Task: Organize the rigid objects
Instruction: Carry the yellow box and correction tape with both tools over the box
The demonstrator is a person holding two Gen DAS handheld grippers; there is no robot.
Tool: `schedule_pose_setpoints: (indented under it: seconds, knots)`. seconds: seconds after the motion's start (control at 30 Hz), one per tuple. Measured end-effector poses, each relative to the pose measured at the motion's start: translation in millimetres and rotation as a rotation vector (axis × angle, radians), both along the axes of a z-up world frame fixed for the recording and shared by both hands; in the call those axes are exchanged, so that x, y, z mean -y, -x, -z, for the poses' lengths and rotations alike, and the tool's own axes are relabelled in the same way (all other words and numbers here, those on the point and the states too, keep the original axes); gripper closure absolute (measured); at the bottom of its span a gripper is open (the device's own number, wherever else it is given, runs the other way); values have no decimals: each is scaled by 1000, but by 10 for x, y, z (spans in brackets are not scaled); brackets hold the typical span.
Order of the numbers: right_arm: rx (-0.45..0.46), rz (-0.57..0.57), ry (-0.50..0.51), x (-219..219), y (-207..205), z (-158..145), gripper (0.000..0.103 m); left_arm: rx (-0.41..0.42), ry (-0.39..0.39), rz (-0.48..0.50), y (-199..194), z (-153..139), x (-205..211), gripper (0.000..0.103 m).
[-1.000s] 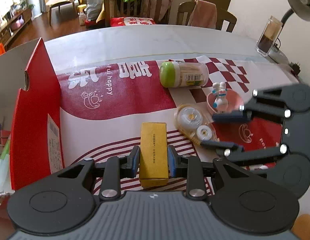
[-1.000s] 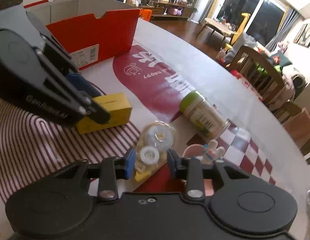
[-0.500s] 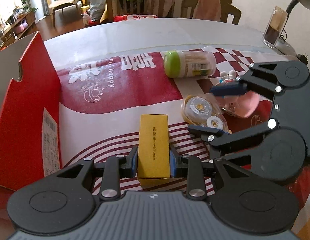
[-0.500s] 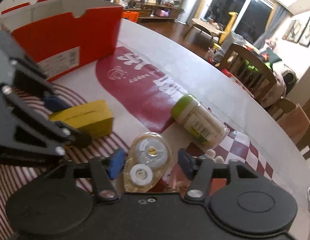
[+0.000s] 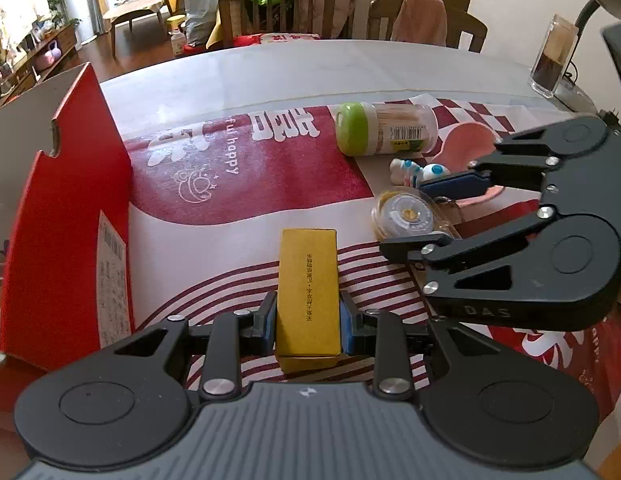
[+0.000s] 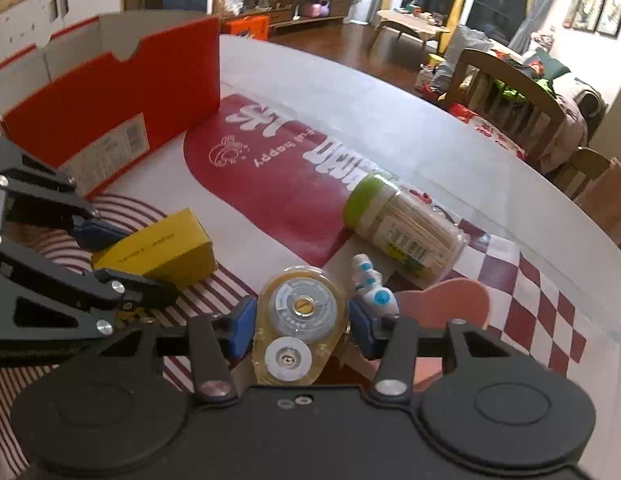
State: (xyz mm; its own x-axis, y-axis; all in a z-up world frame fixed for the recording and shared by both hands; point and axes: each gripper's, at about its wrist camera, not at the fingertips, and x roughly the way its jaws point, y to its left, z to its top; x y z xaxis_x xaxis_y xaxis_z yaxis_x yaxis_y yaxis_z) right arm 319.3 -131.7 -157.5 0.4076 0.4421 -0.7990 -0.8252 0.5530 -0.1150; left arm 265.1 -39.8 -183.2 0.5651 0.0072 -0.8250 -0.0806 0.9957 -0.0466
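Mat [image 5: 246,176] reads "happy"; left claw [image 5: 308,320] grips yellow box [image 5: 308,292], right claw [image 6: 300,322] tape dispenser [image 6: 298,320].

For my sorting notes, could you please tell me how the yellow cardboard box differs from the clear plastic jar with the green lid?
The yellow cardboard box is opaque and flat-sided with square corners; the clear plastic jar with the green lid is round and see-through, showing pale sticks inside. The box sits between the blue pads of the left hand-held gripper; no gripper touches the jar, which lies farther back. Both lie lengthwise on the red and white mat.
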Motion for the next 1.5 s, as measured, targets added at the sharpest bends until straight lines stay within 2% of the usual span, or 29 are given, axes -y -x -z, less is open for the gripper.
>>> schedule_pose_setpoints:
  seconds: [0.2, 0.33, 0.73, 0.9, 1.13, 1.33, 1.5]
  knots:
    - [-26, 38, -71, 202, 173, -279, 54, 24, 32, -4, 97, -199, -34, 74]
    - [-12, 38, -113, 290, 337, -522, 54, 50, 55, 3, 178, -374, -52, 74]
    - [-50, 106, -192, 222, 628, -1086, 54, 93, 122, 5, 456, -843, -294, 74]
    - [-42, 98, -209, 15, 763, -1295, 54, 136, 133, -5, 567, -1154, -519, 74]
    - [-21, 75, -241, -412, 906, -1564, 54, 206, 94, -32, 706, -1531, -971, 74]
    - [-3, 38, -250, -905, 1019, -1649, 54, 235, 52, -75, 790, -1661, -1429, 74]
    - [-14, 28, -245, -1306, 1043, -1610, 54, 232, 32, -121, 859, -1637, -1828, 74]
